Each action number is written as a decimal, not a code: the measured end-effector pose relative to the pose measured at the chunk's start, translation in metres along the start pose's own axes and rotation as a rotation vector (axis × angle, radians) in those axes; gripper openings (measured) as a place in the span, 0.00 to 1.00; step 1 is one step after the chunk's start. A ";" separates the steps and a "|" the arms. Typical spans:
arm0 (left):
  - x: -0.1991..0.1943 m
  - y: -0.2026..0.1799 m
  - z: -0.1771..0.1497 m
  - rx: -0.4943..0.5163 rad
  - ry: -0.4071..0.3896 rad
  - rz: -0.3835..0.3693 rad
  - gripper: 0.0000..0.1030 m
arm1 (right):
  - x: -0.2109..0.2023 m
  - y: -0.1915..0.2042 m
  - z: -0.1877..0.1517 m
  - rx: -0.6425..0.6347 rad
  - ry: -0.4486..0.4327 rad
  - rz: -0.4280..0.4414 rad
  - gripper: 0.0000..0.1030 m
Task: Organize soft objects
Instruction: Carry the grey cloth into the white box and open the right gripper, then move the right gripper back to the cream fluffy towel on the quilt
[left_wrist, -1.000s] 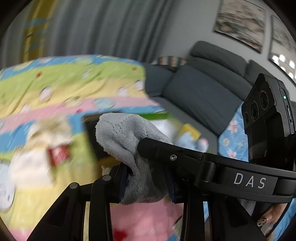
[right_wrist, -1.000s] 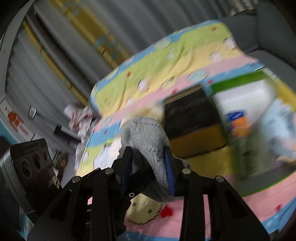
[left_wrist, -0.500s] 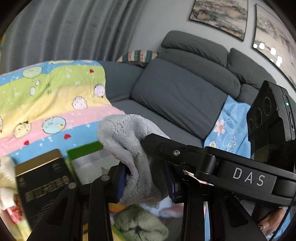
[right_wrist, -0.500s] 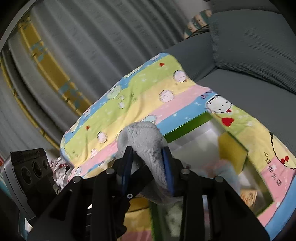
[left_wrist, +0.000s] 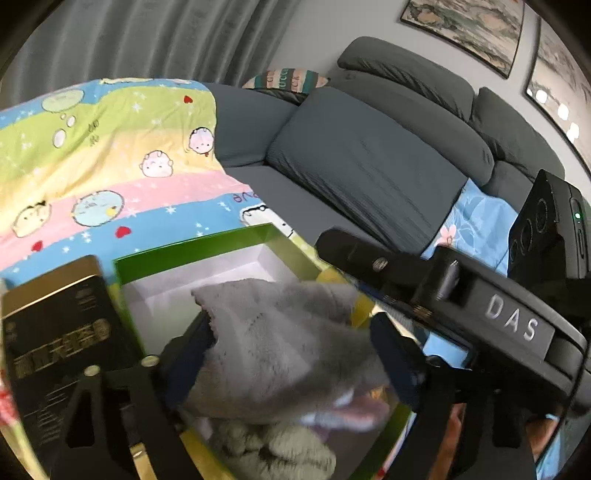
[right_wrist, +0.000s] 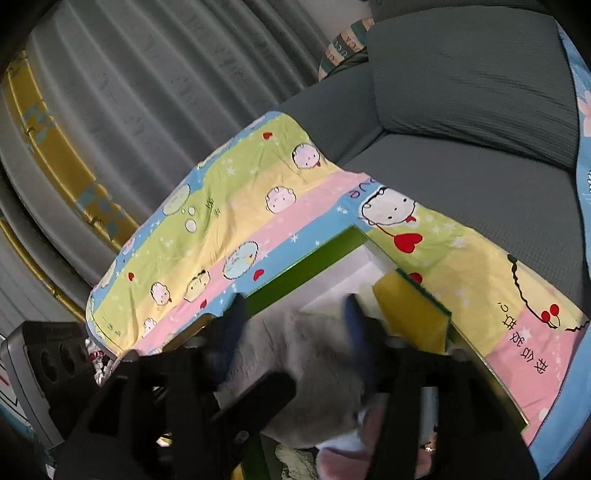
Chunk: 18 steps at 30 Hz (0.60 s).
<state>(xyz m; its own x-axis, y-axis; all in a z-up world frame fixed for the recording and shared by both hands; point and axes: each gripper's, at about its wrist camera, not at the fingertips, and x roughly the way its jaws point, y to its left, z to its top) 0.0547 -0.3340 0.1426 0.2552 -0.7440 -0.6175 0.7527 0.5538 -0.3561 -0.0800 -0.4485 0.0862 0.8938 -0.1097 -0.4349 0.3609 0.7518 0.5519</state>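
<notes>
Grey cloth (left_wrist: 280, 343) over green box (left_wrist: 207, 243), between spread fingers of both left gripper (left_wrist: 291, 339) and right gripper (right_wrist: 295, 332), jaws wide, grip unclear. "DAS" printed on right gripper.

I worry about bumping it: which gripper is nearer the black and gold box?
Left. The left gripper hangs beside the black and gold box, over the green box next to it; the right gripper reaches in from the far side.
</notes>
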 end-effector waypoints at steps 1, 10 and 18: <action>-0.007 0.000 -0.001 0.001 0.000 0.004 0.85 | -0.004 0.001 -0.001 -0.005 -0.007 -0.004 0.72; -0.096 0.027 -0.037 -0.078 -0.040 0.099 0.89 | -0.046 0.007 -0.024 -0.039 -0.069 -0.074 0.83; -0.184 0.097 -0.113 -0.281 -0.082 0.352 0.89 | -0.062 0.036 -0.074 -0.093 0.017 -0.073 0.86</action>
<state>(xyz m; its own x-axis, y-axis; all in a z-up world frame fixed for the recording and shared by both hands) 0.0117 -0.1008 0.1425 0.5212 -0.5135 -0.6817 0.4207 0.8495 -0.3183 -0.1419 -0.3661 0.0802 0.8610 -0.1562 -0.4841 0.3982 0.7991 0.4504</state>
